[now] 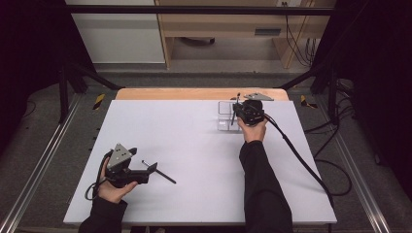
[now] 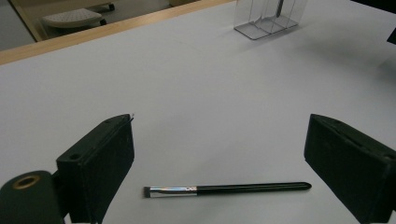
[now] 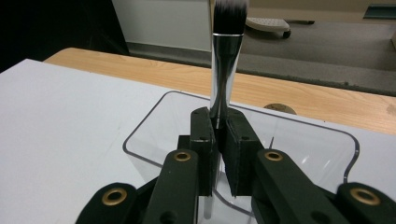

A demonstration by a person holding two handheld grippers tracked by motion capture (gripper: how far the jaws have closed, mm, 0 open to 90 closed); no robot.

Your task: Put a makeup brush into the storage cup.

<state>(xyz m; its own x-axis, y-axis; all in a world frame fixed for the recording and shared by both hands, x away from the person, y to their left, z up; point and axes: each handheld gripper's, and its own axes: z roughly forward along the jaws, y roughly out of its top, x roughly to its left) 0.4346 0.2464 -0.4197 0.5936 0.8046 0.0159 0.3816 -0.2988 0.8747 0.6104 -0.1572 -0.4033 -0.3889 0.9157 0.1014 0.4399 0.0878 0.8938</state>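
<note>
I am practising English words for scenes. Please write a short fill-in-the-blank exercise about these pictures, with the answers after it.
1. The right tongs are shut on a large ____ with its bristles pointing up.
2. They hold it over a clear ____ organizer.
3. The left tongs are ____, with a small brush lying between them.

Answers: brush; plastic; open

Black sleeves, blk grippers (image 1: 127, 167), brass screws, cables

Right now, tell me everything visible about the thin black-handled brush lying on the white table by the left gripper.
The thin black-handled brush lies flat on the white table. It has a slim glossy black handle with a rounded end, a shiny silver ferrule and a short dark bristle tip. In the left gripper view it lies crosswise between the open jaws of the left gripper, and neither jaw touches it; only the table does.
</note>
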